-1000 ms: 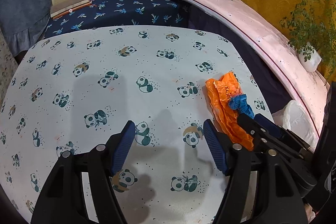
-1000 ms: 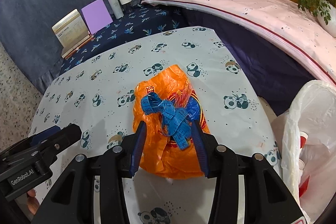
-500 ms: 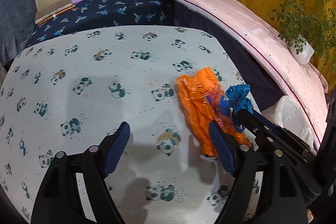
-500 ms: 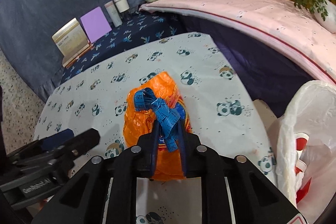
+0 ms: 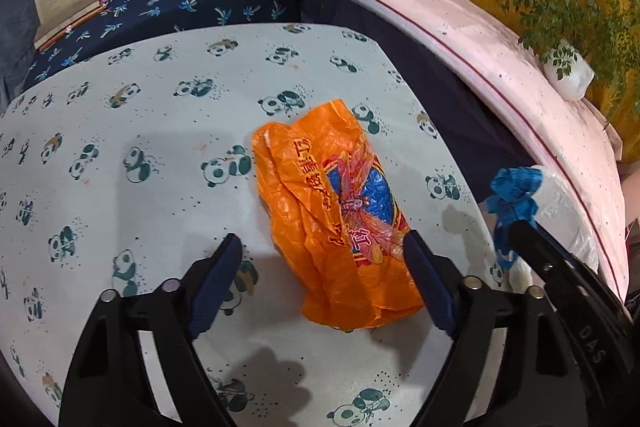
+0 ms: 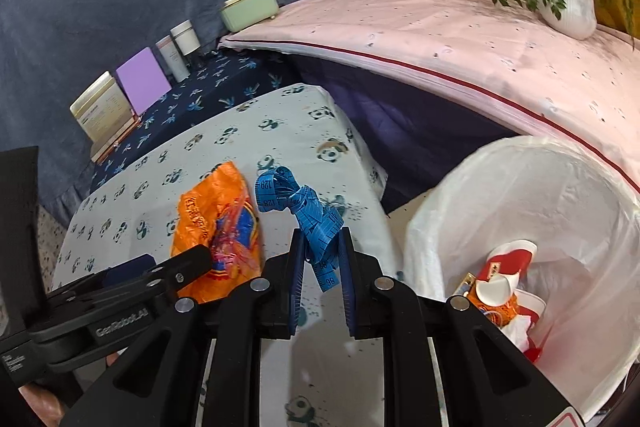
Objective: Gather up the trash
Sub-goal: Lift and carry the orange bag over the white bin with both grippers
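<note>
— While the right gripper (image 6: pixel 322 243) is clamped on the blue measuring tape (image 6: pixel 304 207), where does that tape hang?

— Bunched between the two blue pads, lifted clear of the panda-print bench (image 5: pixel 140 115), near its right-hand edge and just left of the white bin liner (image 6: pixel 520 195). Loose loops stick up above the pads and a tail droops below.

— And the left gripper (image 5: pixel 324 267)?

— Its jaws stand wide apart and are closing at this moment. The near end of the orange plastic bag (image 5: pixel 340 219) lies between them, but only the right pad looks close to the plastic; the left one is well apart from it.

— Where is the bag?

— Flat and crumpled on the bench, toward the right side.

— Anything in the liner?

— Red-and-white paper cups (image 6: pixel 504 275) and other scraps at the bottom.
</note>
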`<state>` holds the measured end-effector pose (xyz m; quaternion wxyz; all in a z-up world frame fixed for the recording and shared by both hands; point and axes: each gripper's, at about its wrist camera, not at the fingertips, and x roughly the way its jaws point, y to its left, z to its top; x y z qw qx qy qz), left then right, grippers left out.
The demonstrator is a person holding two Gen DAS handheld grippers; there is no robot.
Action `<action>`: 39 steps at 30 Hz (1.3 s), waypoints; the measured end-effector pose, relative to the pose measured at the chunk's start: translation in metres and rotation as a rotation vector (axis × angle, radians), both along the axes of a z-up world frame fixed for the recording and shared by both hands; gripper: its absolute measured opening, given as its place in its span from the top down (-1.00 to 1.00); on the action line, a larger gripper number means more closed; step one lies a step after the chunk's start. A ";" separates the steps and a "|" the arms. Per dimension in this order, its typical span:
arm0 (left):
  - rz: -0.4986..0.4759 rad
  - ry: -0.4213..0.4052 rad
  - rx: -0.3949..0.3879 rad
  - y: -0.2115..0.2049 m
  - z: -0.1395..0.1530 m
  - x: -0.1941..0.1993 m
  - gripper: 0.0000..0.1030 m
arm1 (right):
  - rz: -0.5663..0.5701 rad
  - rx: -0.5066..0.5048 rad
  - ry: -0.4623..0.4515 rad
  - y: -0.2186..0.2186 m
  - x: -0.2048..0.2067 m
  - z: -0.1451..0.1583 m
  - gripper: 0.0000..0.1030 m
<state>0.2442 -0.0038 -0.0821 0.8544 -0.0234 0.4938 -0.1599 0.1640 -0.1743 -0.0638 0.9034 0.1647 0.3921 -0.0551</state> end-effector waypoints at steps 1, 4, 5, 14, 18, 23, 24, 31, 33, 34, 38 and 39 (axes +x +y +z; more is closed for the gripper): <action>-0.007 0.009 0.004 -0.002 -0.003 0.001 -0.27 | -0.005 0.003 0.002 -0.003 -0.002 -0.001 0.68; -0.027 0.031 0.014 -0.007 -0.010 0.001 0.10 | -0.010 0.010 0.008 -0.006 -0.006 -0.004 0.68; -0.032 0.034 0.021 -0.009 -0.011 0.000 0.18 | -0.010 0.012 0.009 -0.007 -0.007 -0.004 0.68; -0.069 -0.005 0.047 -0.018 0.002 -0.015 0.71 | 0.002 0.026 0.002 -0.005 -0.017 -0.002 0.68; -0.083 -0.045 0.046 -0.023 0.019 -0.026 0.71 | 0.000 0.027 -0.022 -0.006 -0.026 0.007 0.68; -0.111 -0.089 0.028 -0.032 0.043 -0.042 0.71 | -0.012 0.021 -0.062 -0.010 -0.040 0.023 0.68; -0.121 -0.100 0.024 -0.035 0.049 -0.046 0.71 | -0.016 0.019 -0.071 -0.011 -0.044 0.027 0.68; -0.183 -0.159 0.005 -0.062 0.080 -0.075 0.71 | -0.052 0.005 -0.125 -0.027 -0.070 0.050 0.68; -0.199 -0.169 0.001 -0.070 0.085 -0.082 0.71 | -0.066 0.000 -0.136 -0.034 -0.078 0.056 0.68; -0.209 -0.174 -0.001 -0.075 0.088 -0.086 0.71 | -0.073 -0.001 -0.140 -0.037 -0.082 0.058 0.68; -0.242 -0.185 -0.006 -0.090 0.094 -0.099 0.71 | -0.111 -0.007 -0.155 -0.053 -0.098 0.064 0.68; -0.251 -0.188 -0.007 -0.095 0.095 -0.102 0.71 | -0.120 -0.008 -0.157 -0.057 -0.101 0.065 0.68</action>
